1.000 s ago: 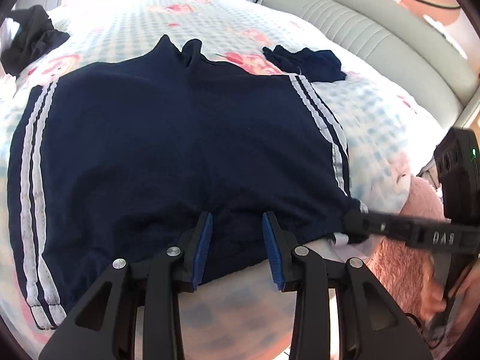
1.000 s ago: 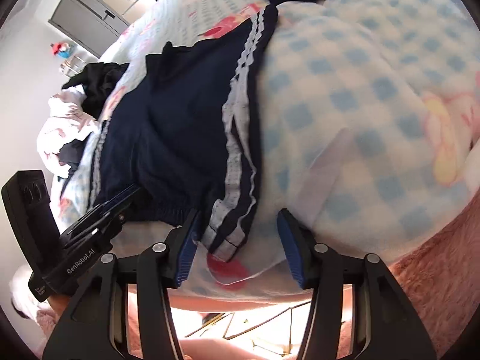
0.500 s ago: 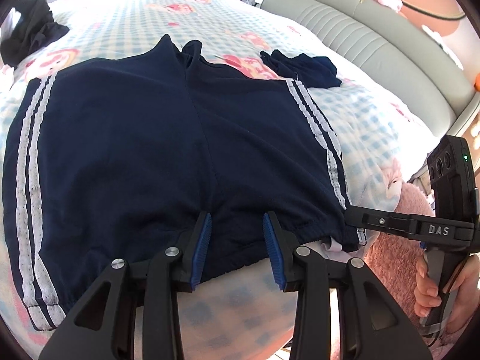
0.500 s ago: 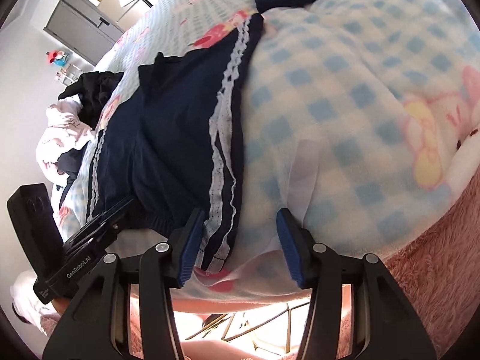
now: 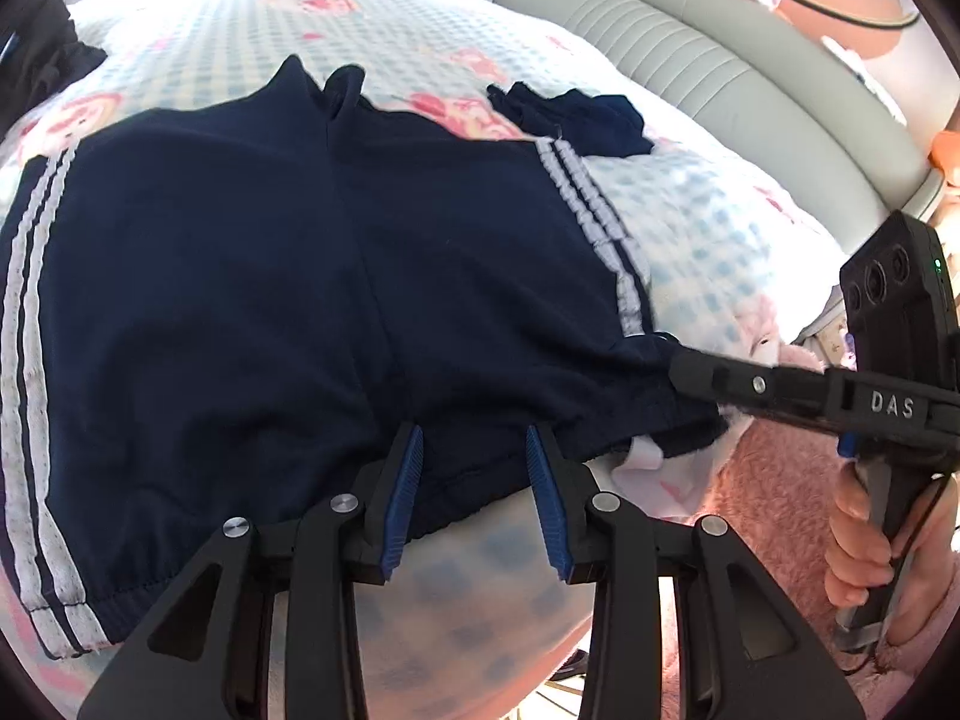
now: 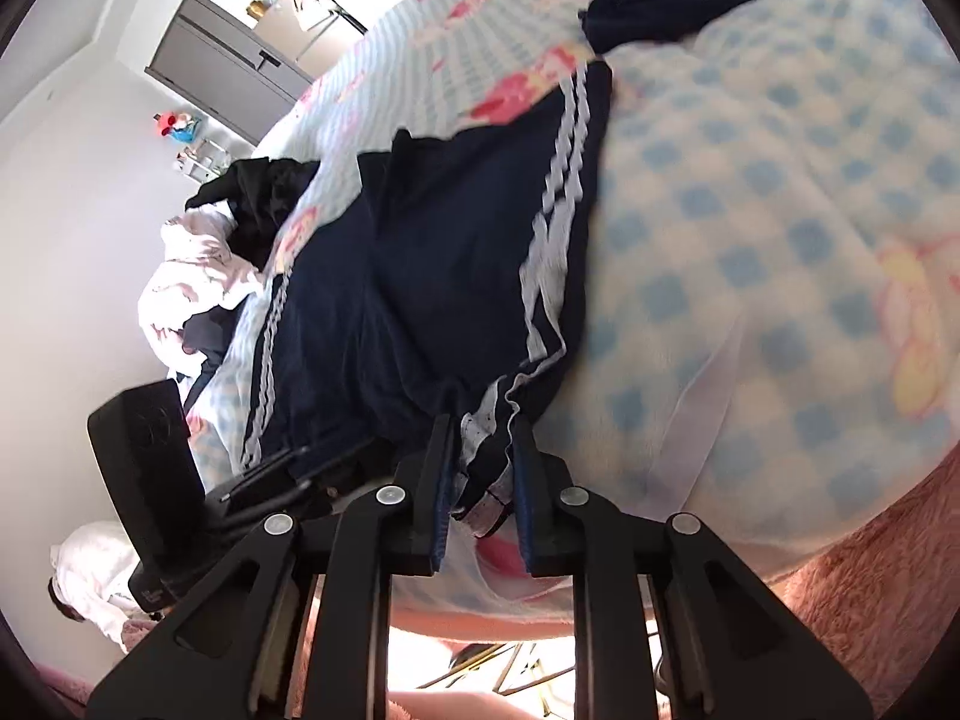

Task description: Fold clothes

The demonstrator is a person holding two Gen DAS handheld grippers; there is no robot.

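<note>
Bed: the blue-and-white checked bedsheet with pink cartoon prints [image 5: 690,222] spreads under everything you are working on; a grey ribbed padded headboard [image 5: 690,54] runs along its far right side.

Shorts: your navy blue athletic shorts with white side stripes [image 5: 240,276] lie flat on the sheet, waistband toward you at the near edge of the bed, leg openings pointing away.

Other clothes: a small crumpled navy garment [image 5: 576,114] sits just beyond the shorts' right leg; a black garment [image 6: 264,204] and a pale pink bundle [image 6: 186,276] lie at the far left of the bed.

Blanket: a pink fluffy blanket [image 5: 774,492] hangs below the bed edge on your right.

Left gripper: your left gripper [image 5: 474,480] has its blue-padded fingers spread apart, straddling the middle of the waistband without clamping it.

Right gripper: your right gripper [image 6: 477,474] is clenched on the shorts' right waistband corner, striped hem bunched between its fingers; from the left view it reaches in from the right, gripping that same corner.
</note>
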